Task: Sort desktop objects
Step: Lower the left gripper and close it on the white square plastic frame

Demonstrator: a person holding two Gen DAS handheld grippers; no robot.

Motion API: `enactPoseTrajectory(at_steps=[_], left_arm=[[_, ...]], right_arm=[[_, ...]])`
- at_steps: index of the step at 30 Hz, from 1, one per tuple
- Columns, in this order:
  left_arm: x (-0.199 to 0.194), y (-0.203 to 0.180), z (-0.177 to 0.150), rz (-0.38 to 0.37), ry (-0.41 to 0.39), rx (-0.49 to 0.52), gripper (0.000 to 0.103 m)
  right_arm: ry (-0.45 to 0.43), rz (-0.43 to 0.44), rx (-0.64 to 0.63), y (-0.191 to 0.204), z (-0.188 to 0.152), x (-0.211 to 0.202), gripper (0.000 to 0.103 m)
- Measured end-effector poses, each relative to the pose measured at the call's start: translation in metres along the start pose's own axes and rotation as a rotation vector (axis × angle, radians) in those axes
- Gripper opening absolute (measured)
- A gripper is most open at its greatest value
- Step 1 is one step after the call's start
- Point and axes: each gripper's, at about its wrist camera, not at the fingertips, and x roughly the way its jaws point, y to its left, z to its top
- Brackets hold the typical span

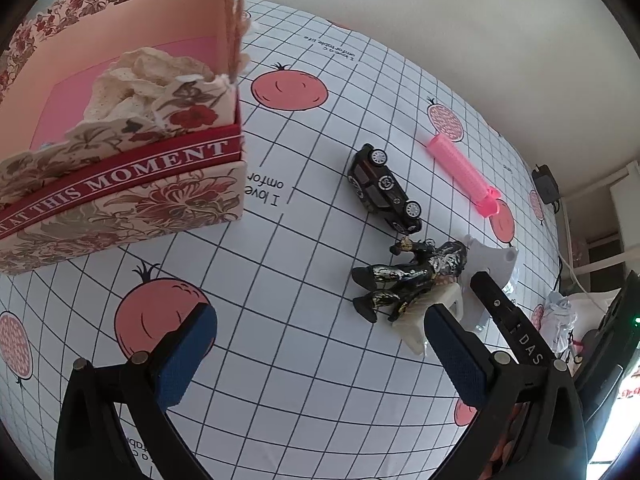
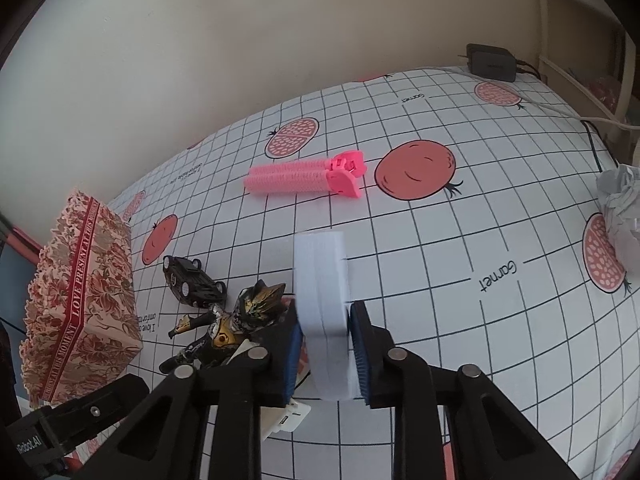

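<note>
Two hand-held grippers work over a worktop covered by a grid-and-pomegranate cloth. The right hand-held gripper is clenched on a flat white object, its blue pads pressing both broad faces; I cannot tell what the object is, nor whether its lower end rests on the cloth. The left hand-held gripper hangs released, jaws wide, with nothing between them, over bare cloth toward the near edge. Just beside the white object lies a black-and-gold toy figure on a cream base, and beyond it a black toy car on its side. A pink hair-roller clip lies well apart, toward the far edge, and the floral gift box, probably the destination, stands toward the left edge with crumpled lace already inside. The main risk, as I judge it, is the grip: the pads hold only the lower part of the tall, smooth piece, so it could pivot or slide out during a swing to the box. Lifting carelessly could also knock the figure, which sits right against the left jaw.
</note>
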Motion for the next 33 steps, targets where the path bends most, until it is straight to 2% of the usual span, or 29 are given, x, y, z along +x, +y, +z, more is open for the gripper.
enactPoseTrajectory(at_steps=[8,14,19,27,33], left_arm=[[0.001,-0.012,-0.005,-0.030,0.002,0.020,0.103],[0.005,-0.022,-0.005,-0.057,0.005,0.005,0.103],[0.010,-0.036,-0.009,-0.078,-0.002,0.004,0.103],[0.019,-0.056,-0.016,-0.080,-0.008,0.011,0.102],[0.022,-0.070,-0.023,-0.037,-0.024,0.066,0.102]], right_arm=[[-0.003,0.000,0.014,-0.005,0.000,-0.006,0.023],[-0.028,-0.035,-0.025,-0.005,0.005,-0.027,0.023],[-0.030,-0.031,-0.021,-0.009,0.008,-0.036,0.023],[-0.062,-0.059,-0.023,-0.020,0.016,-0.060,0.023],[-0.083,-0.064,-0.004,-0.026,0.021,-0.069,0.023]])
